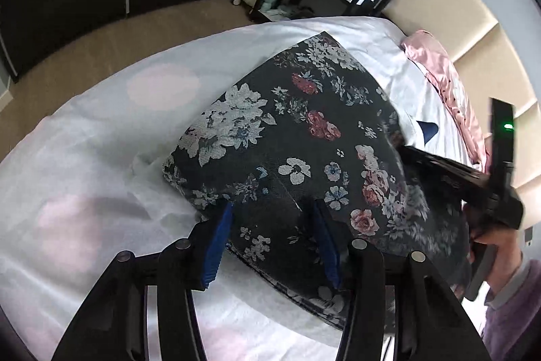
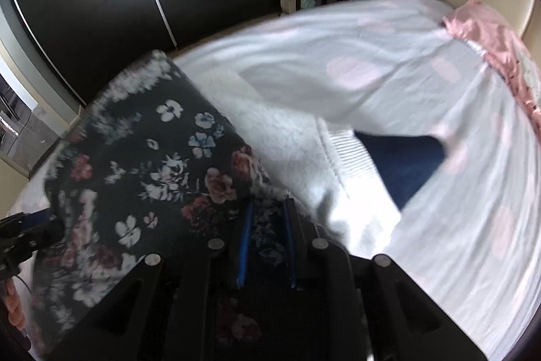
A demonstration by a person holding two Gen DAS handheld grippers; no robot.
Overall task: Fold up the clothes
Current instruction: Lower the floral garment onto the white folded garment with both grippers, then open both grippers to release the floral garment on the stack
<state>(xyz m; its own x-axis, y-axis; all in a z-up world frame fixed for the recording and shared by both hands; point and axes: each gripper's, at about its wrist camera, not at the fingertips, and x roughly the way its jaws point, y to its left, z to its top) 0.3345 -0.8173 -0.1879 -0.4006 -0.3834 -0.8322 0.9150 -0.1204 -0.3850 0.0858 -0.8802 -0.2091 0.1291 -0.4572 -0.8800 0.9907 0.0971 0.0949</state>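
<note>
My left tongs (image 1: 272,237) spread wide over the floral garment (image 1: 304,137), right tongs (image 2: 267,242) pinching its edge, white bed (image 2: 439,158) beyond

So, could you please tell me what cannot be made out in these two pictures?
- Left wrist view: the right hand-held gripper has its tips behind the floral garment.
- Left wrist view: whether the left hand-held gripper grips cloth is unclear.
- Right wrist view: the navy item is blurred and half covered by the white garment.
</note>
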